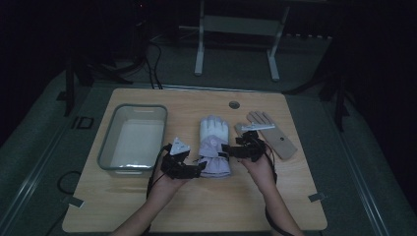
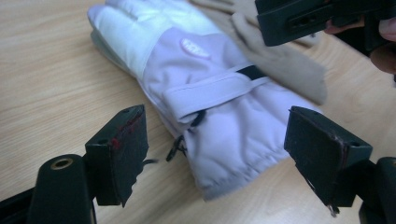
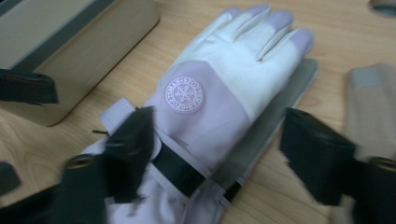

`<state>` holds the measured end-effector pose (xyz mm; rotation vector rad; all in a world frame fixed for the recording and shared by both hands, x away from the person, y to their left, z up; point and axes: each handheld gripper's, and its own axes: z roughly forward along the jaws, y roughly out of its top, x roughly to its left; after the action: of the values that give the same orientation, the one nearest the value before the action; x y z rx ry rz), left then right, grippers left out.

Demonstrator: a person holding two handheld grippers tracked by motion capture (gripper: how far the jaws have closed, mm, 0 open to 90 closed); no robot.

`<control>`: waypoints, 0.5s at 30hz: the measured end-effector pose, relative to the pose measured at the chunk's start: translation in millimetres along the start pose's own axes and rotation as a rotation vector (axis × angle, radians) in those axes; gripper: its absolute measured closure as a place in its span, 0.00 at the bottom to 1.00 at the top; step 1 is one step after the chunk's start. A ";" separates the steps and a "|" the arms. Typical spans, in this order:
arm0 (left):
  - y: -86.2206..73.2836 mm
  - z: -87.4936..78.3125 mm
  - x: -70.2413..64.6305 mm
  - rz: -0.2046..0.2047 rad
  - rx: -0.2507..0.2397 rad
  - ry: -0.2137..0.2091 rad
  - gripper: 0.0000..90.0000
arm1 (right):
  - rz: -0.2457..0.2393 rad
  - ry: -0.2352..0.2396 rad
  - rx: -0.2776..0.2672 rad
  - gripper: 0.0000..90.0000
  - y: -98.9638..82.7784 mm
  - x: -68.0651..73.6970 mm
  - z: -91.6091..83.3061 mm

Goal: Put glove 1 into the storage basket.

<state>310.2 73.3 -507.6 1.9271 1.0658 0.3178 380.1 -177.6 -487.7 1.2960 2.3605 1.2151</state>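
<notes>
A lilac and white ski glove lies flat mid-table, fingers pointing away from me. A grey layer shows under its edge. My left gripper sits at the cuff's left corner. In its own view the jaws stand apart around the cuff, with wood showing between each pad and the fabric. My right gripper reaches in from the right at the wrist strap. Its blurred jaws straddle the glove's wrist without pressing on it. Both grippers are open and hold nothing.
A clear plastic bin stands to the left of the glove, close to my left hand. A beige knit glove lies to the right, under my right gripper's body. A round cable hole sits near the table's far edge.
</notes>
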 end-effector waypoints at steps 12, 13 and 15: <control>-9.9 42.5 3.6 -0.033 0.137 -0.010 0.27 | 0.110 -0.012 0.122 0.29 -15.0 -16.8 32.5; -10.4 44.7 3.7 -0.035 0.136 -0.011 0.27 | 0.115 -0.011 0.129 0.27 -16.3 -18.0 34.2; -11.3 49.2 5.4 -0.036 0.155 -0.023 0.27 | 0.133 -0.005 0.151 0.27 -18.7 -20.0 39.3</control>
<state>335.7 51.9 -545.9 2.0404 1.1372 0.1973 400.5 -175.9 -531.1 1.5221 2.4374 1.0839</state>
